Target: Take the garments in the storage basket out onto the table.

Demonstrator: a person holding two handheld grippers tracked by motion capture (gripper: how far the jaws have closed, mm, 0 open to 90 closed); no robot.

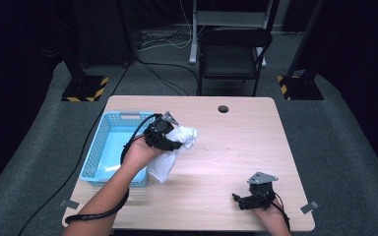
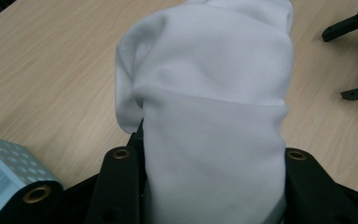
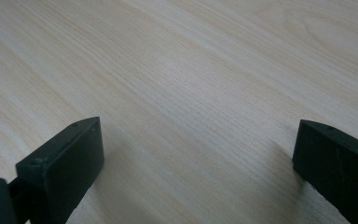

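A white cloth (image 1: 173,150) hangs bunched above the table's left half, just right of the blue basket (image 1: 109,129). My left gripper (image 1: 177,140) is shut on the white cloth. In the left gripper view the cloth (image 2: 209,93) fills the gap between the two black jaws and hides their tips. Near the table's front right edge my right gripper (image 1: 237,200) rests low, pointing left. Its jaws stand wide apart over bare wood in the right gripper view, the gripper (image 3: 196,149) open with nothing between its fingers. The right gripper's fingertips (image 2: 354,92) also appear far off in the left gripper view.
The blue perforated basket sits at the table's left side, and its corner (image 2: 7,163) shows in the left gripper view. A wooden table (image 1: 236,147) has a cable hole (image 1: 223,108) at the back. A black chair (image 1: 229,59) stands behind it.
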